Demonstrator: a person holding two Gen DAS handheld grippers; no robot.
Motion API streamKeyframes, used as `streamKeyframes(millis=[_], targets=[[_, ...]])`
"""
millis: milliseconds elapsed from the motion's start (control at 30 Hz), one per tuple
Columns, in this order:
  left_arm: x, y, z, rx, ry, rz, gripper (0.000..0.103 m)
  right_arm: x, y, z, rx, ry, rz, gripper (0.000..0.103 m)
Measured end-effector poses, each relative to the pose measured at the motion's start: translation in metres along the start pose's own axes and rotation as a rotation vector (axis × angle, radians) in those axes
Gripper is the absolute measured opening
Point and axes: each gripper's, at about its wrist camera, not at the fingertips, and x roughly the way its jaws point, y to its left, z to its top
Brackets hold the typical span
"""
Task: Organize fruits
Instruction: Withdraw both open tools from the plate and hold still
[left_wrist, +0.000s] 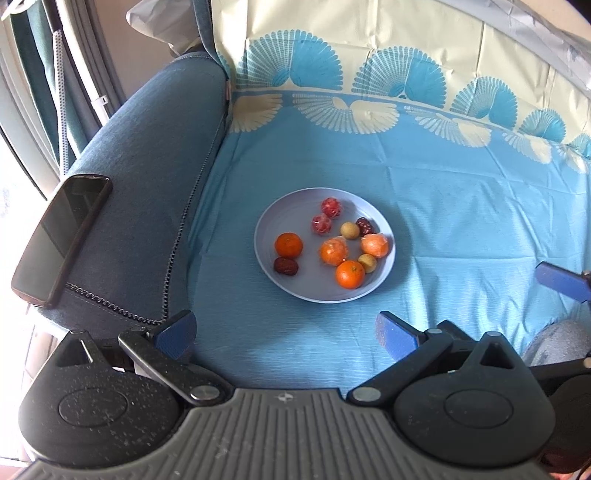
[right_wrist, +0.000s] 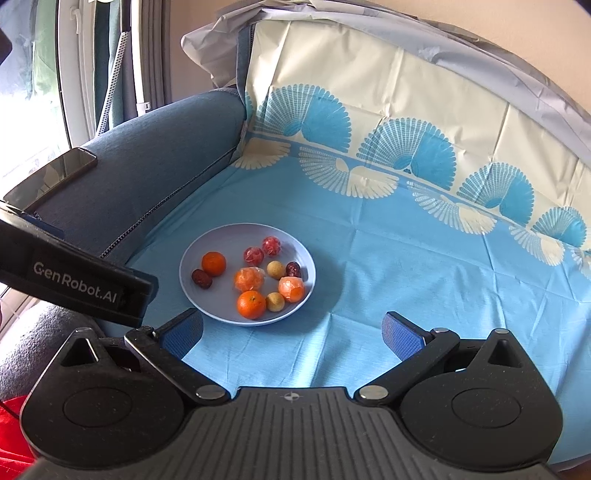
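Note:
A pale blue plate (left_wrist: 273, 221) sits on the blue cloth and holds several fruits: whole oranges (left_wrist: 288, 244), wrapped peeled oranges (left_wrist: 333, 252), red wrapped fruits (left_wrist: 331, 207), small yellow round fruits (left_wrist: 349, 230) and dark red dates (left_wrist: 284, 266). The plate also shows in the right wrist view (right_wrist: 195, 258). My left gripper (left_wrist: 286, 332) is open and empty, held short of the plate. My right gripper (right_wrist: 293, 334) is open and empty, just short of the plate's near rim.
A dark phone (left_wrist: 61, 238) lies on the blue sofa armrest (left_wrist: 147, 184) at the left. The left gripper's body (right_wrist: 74, 280) crosses the left of the right wrist view. A patterned blue and cream cloth (left_wrist: 443, 203) covers the seat and backrest.

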Motion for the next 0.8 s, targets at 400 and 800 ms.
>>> streamKeyframes(millis=[400, 800], targets=[[0.0019, 0.0007, 0.0005, 0.006, 0.0, 0.031, 0.103, -0.0005, 0.0014, 0.0014, -0.009, -0.001, -0.002, 0.102], [0.0027, 0.0009, 0.0011, 0.006, 0.004, 0.05, 0.103, 0.0004, 0.0009, 0.0023, -0.008, 0.003, 0.0, 0.102]])
